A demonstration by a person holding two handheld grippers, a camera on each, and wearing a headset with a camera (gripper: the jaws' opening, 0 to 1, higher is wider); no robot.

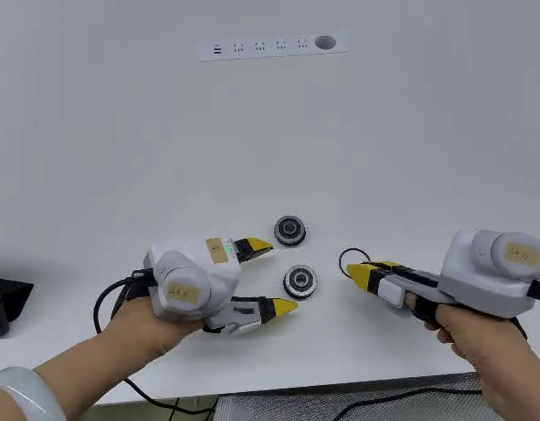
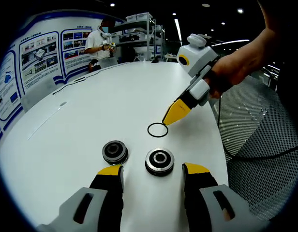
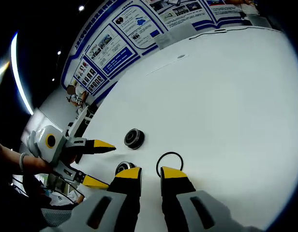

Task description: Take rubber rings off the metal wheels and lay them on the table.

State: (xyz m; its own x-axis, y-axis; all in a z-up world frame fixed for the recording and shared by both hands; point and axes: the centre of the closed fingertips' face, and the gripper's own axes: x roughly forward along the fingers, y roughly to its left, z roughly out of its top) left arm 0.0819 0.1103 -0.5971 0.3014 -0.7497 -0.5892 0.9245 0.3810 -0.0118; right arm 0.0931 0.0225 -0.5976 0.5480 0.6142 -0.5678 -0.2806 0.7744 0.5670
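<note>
**One ring off, on the desk by the right jaws**

Nearest, at the near left, a hand (image 1: 152,320) holds the left gripper (image 1: 274,276) low over the white desk (image 1: 165,132). Its jaws are spread wide and grip nothing. A black cable (image 1: 103,303) loops away from behind it. Between and just beyond those yellow tips sits the near metal wheel (image 1: 300,281), which shows a bright rim around a dark middle. The far metal wheel (image 1: 290,230) lies just behind it, apart from it, with a darker outer band.

To the right of both wheels a thin black rubber ring (image 2: 148,130) lies flat on the desk, free of either wheel. The right gripper (image 1: 368,272), held in the other hand (image 1: 480,338), points left with its tips at the ring's right edge. I cannot tell whether they touch it. Its jaws are drawn near each other with a narrow gap, pinching nothing.

Far across the desk lies a white power strip (image 1: 272,45).
</note>
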